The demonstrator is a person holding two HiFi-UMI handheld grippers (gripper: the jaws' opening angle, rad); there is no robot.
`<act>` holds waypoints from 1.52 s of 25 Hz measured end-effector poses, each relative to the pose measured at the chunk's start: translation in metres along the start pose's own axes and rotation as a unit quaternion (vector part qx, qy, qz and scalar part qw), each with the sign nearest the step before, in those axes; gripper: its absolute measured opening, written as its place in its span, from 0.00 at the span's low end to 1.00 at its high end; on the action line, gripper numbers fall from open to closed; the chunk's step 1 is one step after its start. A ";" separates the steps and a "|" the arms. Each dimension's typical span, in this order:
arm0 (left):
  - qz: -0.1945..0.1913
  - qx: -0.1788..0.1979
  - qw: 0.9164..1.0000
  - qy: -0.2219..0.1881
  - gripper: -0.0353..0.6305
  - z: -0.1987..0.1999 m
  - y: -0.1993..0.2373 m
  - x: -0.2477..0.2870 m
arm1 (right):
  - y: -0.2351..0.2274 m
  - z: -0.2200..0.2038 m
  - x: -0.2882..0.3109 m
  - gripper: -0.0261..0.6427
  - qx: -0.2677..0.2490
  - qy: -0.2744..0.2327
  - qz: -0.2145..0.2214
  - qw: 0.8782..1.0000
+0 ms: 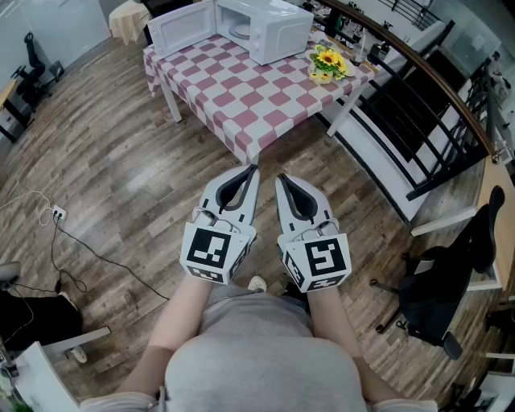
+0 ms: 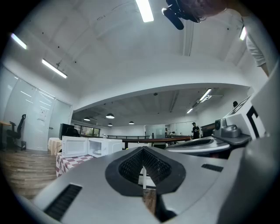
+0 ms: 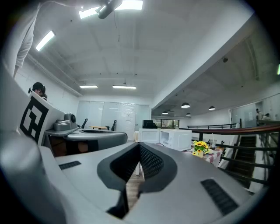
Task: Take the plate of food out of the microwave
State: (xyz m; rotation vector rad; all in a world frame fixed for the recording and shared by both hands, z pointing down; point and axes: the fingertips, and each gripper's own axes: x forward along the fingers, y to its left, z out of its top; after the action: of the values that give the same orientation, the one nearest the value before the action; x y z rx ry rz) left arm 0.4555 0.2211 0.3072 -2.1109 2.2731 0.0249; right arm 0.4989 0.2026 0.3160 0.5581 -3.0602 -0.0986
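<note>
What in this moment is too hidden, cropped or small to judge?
- Head view: the inside of the white microwave is far off and small, so what sits in it cannot be told.
- Left gripper view: the shut left gripper hides most of the red-and-white checked table with its own body.
- Right gripper view: the microwave's inside is too small to read.

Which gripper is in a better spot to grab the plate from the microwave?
Left, but only just. The left gripper and right gripper are both shut, side by side, far from the table. The open microwave, holding the plate, sits slightly to their left.
</note>
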 end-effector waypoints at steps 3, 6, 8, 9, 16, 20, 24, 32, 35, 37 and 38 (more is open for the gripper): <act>-0.004 0.002 1.000 0.001 0.06 0.002 0.009 -0.002 | 0.008 0.004 0.009 0.08 -0.003 -0.001 -0.002 1.000; -0.008 0.001 1.000 0.003 0.06 0.003 0.022 -0.004 | 0.019 0.009 0.020 0.08 -0.009 -0.001 0.000 1.000; -0.009 -0.001 1.000 0.006 0.06 0.004 0.034 -0.005 | 0.028 0.013 0.028 0.08 -0.006 -0.009 0.005 1.000; -0.009 -0.002 1.000 0.006 0.06 0.005 0.039 -0.006 | 0.032 0.016 0.032 0.08 0.001 -0.016 0.008 1.000; -0.022 0.000 1.000 0.010 0.06 0.007 0.082 -0.009 | 0.056 0.019 0.069 0.08 0.016 -0.014 -0.003 1.000; -0.027 -0.003 1.000 0.010 0.06 0.011 0.112 -0.010 | 0.069 0.024 0.093 0.08 0.016 -0.016 -0.012 1.000; -0.029 -0.014 0.999 0.008 0.06 0.014 0.144 -0.009 | 0.082 0.028 0.117 0.08 0.012 -0.017 -0.021 1.000; -0.041 -0.024 0.999 0.008 0.06 0.011 0.198 -0.015 | 0.103 0.030 0.164 0.08 0.010 -0.017 -0.039 0.999; -0.041 -0.029 0.999 0.006 0.06 0.014 0.218 -0.016 | 0.110 0.036 0.179 0.08 0.006 -0.021 -0.045 0.999; -0.043 -0.031 0.999 0.005 0.06 0.015 0.227 -0.017 | 0.117 0.038 0.187 0.08 0.001 -0.018 -0.047 0.999; -0.044 -0.034 0.998 0.005 0.06 0.015 0.232 -0.018 | 0.120 0.037 0.190 0.08 -0.001 -0.015 -0.046 0.999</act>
State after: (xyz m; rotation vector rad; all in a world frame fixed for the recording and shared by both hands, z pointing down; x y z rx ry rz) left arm 0.2259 0.2572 0.2896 -2.2459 2.2132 0.0908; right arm 0.2770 0.2497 0.2901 0.7041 -3.0623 -0.1122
